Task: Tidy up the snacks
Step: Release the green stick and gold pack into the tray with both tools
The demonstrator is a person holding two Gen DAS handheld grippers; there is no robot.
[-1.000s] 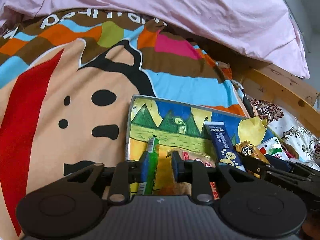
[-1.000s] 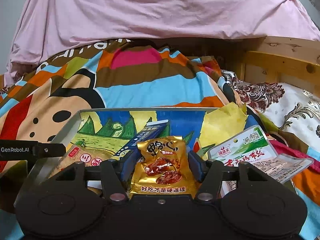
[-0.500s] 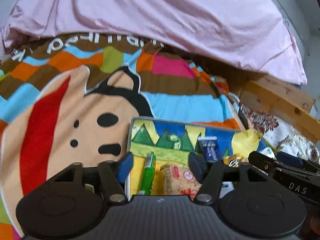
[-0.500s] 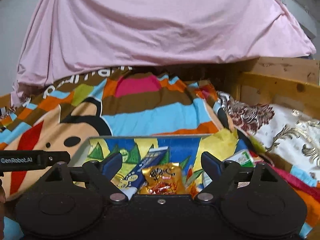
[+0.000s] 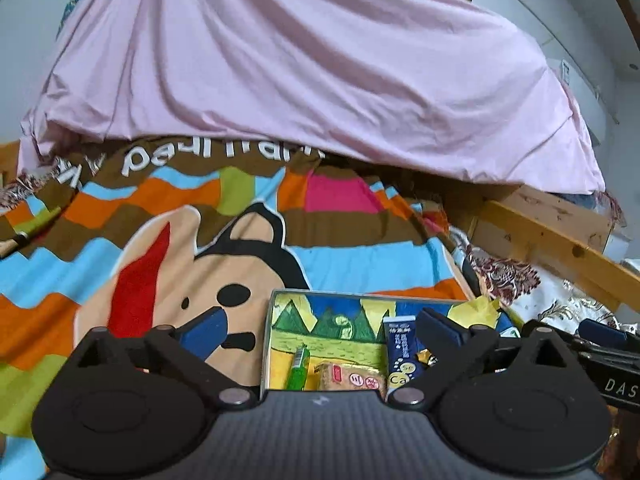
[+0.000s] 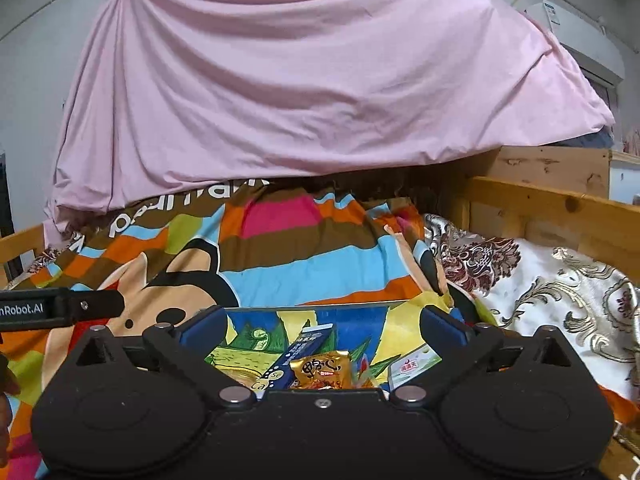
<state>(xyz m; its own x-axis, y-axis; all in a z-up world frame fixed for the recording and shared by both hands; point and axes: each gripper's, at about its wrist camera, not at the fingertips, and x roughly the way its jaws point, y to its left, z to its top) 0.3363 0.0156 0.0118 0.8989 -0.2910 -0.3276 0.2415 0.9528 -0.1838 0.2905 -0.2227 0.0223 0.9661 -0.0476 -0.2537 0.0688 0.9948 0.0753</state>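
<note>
Left wrist view: my left gripper [image 5: 320, 330] hangs spread wide with nothing between its fingers, above the tray [image 5: 267, 344] on the striped blanket [image 5: 360, 256]. Lying in the tray I see a green stick [image 5: 298, 370], a tan packet [image 5: 352, 376] beside it, and a blue box [image 5: 402, 354] to their right. Right wrist view: my right gripper [image 6: 322, 326] is also spread and empty, over the gold packet [image 6: 322, 370], which touches the blue box [image 6: 298, 354]; a white-green pack [image 6: 414, 366] sits at the tray's right edge. Pink sheet [image 6: 320, 92] drapes behind.
</note>
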